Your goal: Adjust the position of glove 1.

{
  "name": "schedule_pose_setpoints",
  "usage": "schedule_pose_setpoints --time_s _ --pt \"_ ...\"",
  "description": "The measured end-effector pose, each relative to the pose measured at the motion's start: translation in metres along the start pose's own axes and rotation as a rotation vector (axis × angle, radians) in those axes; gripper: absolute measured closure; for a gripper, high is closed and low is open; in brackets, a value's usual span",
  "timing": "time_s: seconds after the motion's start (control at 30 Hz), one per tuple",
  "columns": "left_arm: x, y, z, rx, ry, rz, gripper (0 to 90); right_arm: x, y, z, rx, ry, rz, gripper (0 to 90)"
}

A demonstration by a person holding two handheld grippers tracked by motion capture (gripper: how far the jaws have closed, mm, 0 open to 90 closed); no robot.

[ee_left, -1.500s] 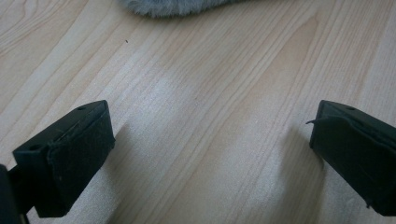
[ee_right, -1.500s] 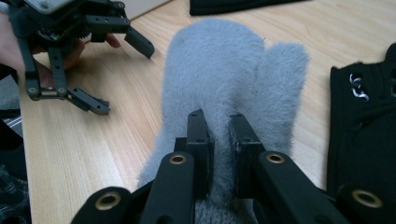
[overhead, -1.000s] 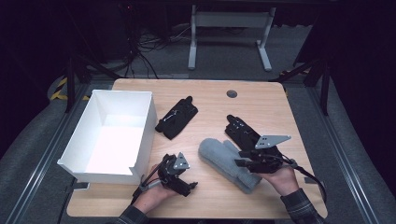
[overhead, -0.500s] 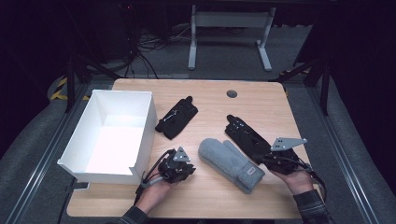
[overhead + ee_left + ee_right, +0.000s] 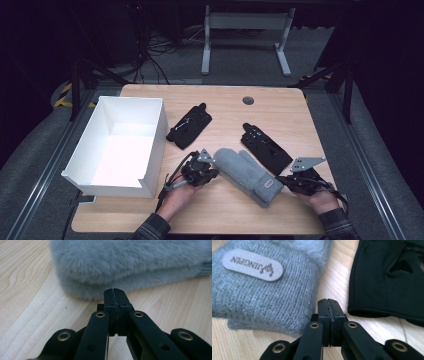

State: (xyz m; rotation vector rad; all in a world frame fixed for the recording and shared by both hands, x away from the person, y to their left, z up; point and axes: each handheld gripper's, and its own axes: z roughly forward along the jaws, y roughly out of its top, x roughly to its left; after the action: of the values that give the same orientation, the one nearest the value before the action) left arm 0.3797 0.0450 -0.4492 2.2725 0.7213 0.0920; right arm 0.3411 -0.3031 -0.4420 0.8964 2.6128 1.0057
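Grey mitten runs off frame; label reads upside down beside right gripper

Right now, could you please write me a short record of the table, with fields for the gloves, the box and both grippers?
grey mitten: lies flat at the table's near middle, cuff toward the right gripper
black gloves: one beside the box, one right of the mitten
white box: open, on the left
left gripper: shut, nothing held, at the mitten's fluffy end
right gripper: shut, nothing held, by the cuff
table: light wood
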Motion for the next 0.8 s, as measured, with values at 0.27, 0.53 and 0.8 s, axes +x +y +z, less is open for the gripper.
schedule_pose_setpoints --time_s 0.27,0.53,0.8 --pt "0.005 0.008 0.014 0.018 -0.01 -0.023 89.6 0.004 -0.001 0.003 0.011 0.052 -0.006 90.0" --pt "0.013 0.024 0.022 0.024 -0.01 -0.014 89.4 0.019 0.008 0.01 0.005 0.105 -0.045 90.0" --pt "0.021 0.029 0.032 0.03 -0.026 -0.028 89.4 0.033 0.016 0.02 0.01 0.149 -0.083 90.0"
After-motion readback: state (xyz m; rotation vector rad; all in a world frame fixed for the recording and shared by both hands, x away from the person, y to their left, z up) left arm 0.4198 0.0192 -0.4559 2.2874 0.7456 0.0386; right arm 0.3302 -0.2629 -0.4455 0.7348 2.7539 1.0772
